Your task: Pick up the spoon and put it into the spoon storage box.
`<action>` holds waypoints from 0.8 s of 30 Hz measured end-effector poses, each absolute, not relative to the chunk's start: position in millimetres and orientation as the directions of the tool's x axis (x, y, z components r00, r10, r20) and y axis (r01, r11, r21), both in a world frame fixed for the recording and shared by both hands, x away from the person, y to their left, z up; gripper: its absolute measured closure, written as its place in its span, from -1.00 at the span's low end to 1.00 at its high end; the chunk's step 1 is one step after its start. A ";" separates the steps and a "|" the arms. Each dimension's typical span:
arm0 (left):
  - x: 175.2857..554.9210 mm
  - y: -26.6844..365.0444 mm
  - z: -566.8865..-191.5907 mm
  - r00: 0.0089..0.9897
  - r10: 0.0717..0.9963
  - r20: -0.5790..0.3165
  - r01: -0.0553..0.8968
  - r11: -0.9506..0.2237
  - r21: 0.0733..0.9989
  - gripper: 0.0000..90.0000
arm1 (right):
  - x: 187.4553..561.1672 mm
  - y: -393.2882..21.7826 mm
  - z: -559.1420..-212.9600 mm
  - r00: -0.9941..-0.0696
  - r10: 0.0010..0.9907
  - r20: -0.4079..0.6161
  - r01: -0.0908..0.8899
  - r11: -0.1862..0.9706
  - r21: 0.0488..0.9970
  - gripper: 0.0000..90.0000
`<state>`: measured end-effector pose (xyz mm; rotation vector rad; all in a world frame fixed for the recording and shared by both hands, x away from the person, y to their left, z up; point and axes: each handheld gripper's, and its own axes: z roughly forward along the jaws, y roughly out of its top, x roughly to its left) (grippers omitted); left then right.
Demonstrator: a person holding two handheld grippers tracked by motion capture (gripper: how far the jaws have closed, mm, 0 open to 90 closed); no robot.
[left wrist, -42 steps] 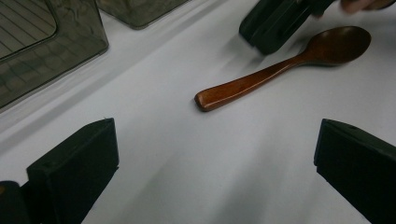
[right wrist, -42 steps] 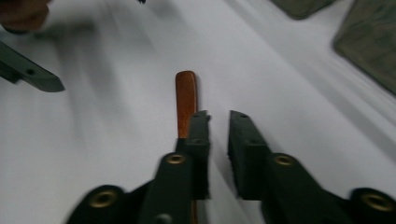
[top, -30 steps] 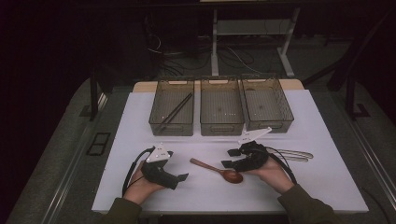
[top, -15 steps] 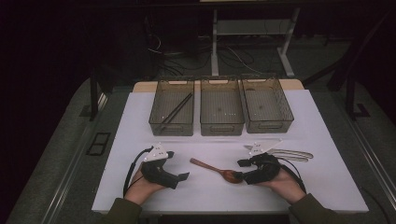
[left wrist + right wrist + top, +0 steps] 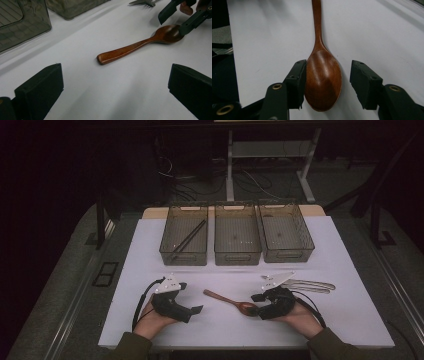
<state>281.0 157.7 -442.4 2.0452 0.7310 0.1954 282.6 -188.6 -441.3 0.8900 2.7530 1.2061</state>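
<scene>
Both right gripper (image 5: 325, 85) jaws flank wooden spoon (image 5: 322, 75) bowl, closing; one touches.

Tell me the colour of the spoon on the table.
The spoon is a reddish-brown polished wood, clearest in the right gripper view.

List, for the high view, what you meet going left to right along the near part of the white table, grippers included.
Left gripper → wooden spoon → right gripper → metal tongs.
</scene>
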 end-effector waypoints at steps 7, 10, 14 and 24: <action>281.1 157.9 -442.5 0.811 0.568 -0.141 0.421 -0.398 0.815 -1.00 | 280.6 -184.3 -444.4 -0.851 0.485 0.200 0.480 0.567 0.669 0.09; 281.1 157.9 -442.6 0.811 0.568 -0.140 0.421 -0.399 0.815 -1.00 | 280.1 -183.3 -445.0 -0.854 0.482 0.194 0.474 0.573 0.669 0.12; 281.1 157.9 -442.6 0.811 0.569 -0.139 0.420 -0.400 0.814 -1.00 | 279.8 -182.7 -445.6 -0.860 0.478 0.179 0.464 0.584 0.666 0.15; 280.9 157.3 -442.9 0.812 0.567 -0.135 0.419 -0.407 0.812 -1.00 | 274.4 -177.5 -446.0 -0.882 0.445 0.155 0.427 0.616 0.662 0.34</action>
